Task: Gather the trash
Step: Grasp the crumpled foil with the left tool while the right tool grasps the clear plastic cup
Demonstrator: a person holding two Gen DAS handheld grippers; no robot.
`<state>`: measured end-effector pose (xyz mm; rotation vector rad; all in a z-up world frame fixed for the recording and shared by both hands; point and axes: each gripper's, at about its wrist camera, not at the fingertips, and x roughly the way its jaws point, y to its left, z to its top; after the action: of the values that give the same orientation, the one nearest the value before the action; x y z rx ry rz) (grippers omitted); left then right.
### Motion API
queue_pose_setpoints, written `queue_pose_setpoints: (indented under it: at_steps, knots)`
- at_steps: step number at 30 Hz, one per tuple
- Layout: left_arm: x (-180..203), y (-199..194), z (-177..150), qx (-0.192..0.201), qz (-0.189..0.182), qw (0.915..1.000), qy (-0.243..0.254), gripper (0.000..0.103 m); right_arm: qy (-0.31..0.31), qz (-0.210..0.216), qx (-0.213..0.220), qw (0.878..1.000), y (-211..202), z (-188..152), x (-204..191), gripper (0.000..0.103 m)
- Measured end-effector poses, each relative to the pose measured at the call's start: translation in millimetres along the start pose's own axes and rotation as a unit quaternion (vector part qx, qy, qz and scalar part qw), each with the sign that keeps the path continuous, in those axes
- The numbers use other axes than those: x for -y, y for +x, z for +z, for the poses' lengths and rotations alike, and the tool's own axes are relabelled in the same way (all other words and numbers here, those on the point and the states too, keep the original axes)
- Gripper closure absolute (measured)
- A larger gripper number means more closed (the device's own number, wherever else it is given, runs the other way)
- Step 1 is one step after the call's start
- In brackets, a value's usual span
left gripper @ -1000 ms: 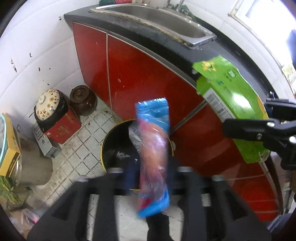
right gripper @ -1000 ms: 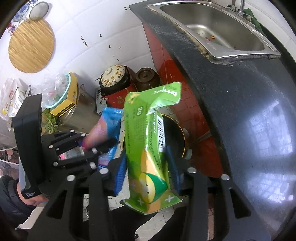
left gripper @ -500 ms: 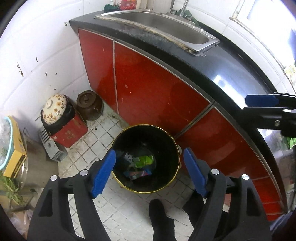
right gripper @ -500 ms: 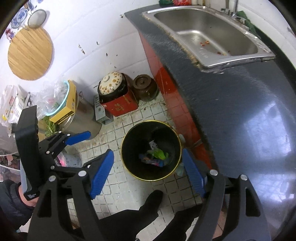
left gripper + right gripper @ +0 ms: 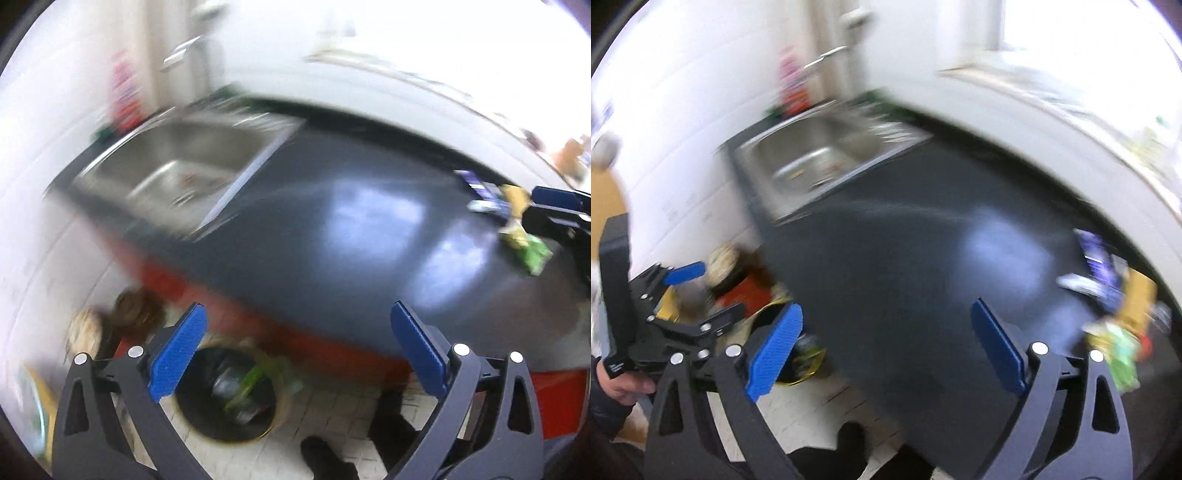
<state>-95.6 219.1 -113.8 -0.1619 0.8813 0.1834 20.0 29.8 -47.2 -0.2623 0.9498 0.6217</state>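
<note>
The trash is in 2 places. Some wrappers, a green one (image 5: 246,382) among them, lie in the black bin (image 5: 207,421) on the tiled floor (image 5: 332,417), below the red cabinet front (image 5: 332,350). More waits on the dark counter (image 5: 332,258): a green and yellow wrapper (image 5: 1121,350) near the right end, with a purple packet (image 5: 1097,258) and a yellow packet (image 5: 1137,299) just beside it. The blur makes it hard to tell whether these touch one another.

Your left hand-held gripper (image 5: 299,343) has just been opening and its blue pads (image 5: 177,354) stand wide apart, with nothing between them; through the gap you see the bin and the counter edge. Your right hand-held gripper (image 5: 886,343) has also just been opening and is wide, with nothing held; it looks over the counter, with the counter trash just past its right pad.

In the right wrist view, your left hand-held gripper shows at the left, your hand (image 5: 624,384) on its grip. The steel sink (image 5: 820,162) sits in the far end of the counter, against the white tiled wall (image 5: 683,110). Your shoe (image 5: 321,454) shows on the floor near the bin.
</note>
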Motion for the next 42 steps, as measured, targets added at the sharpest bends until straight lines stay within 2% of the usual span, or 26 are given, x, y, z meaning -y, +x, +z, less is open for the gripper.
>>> queue_pose_setpoints:
  at_steps: [2, 6, 10, 15, 23, 26, 31, 33, 35, 42]
  knots:
    - [44, 8, 22, 0.006, -0.033, 0.9987, 0.04, 0.007, 0.046, -0.037, 0.017, 0.998, -24, -7, 55, 0.014]
    - [138, 21, 60, 0.014, -0.099, 0.9888, 0.111, 0.007, 0.128, -0.09, 0.037, 0.987, -68, -32, 152, 0.014]
    - [212, 32, 80, 0.023, -0.143, 0.9757, 0.164, 0.007, 0.183, -0.115, 0.049, 0.975, -96, -60, 216, 0.014]
    - [273, 55, 97, 0.026, -0.166, 0.962, 0.215, 0.007, 0.221, -0.128, 0.052, 0.965, -109, -84, 275, 0.014]
    - [306, 97, 118, 0.011, -0.159, 0.9555, 0.248, 0.007, 0.261, -0.093, 0.039, 0.96, -82, -83, 330, 0.014]
    - [317, 124, 126, 0.0, -0.153, 0.9535, 0.26, 0.007, 0.277, -0.076, 0.028, 0.958, -63, -80, 353, 0.014]
    - [331, 184, 134, -0.016, -0.155, 0.9454, 0.286, 0.007, 0.292, -0.062, 0.001, 0.954, -16, -78, 395, 0.016]
    - [336, 211, 135, -0.019, -0.15, 0.9421, 0.3, 0.01, 0.298, -0.058, -0.01, 0.953, 3, -77, 410, 0.017]
    - [342, 237, 138, -0.041, -0.149, 0.9391, 0.307, 0.015, 0.305, -0.049, -0.024, 0.951, 27, -76, 426, 0.017]
    - [367, 284, 143, -0.083, -0.188, 0.9228, 0.326, 0.029, 0.316, -0.021, -0.061, 0.947, 87, -71, 461, 0.023]
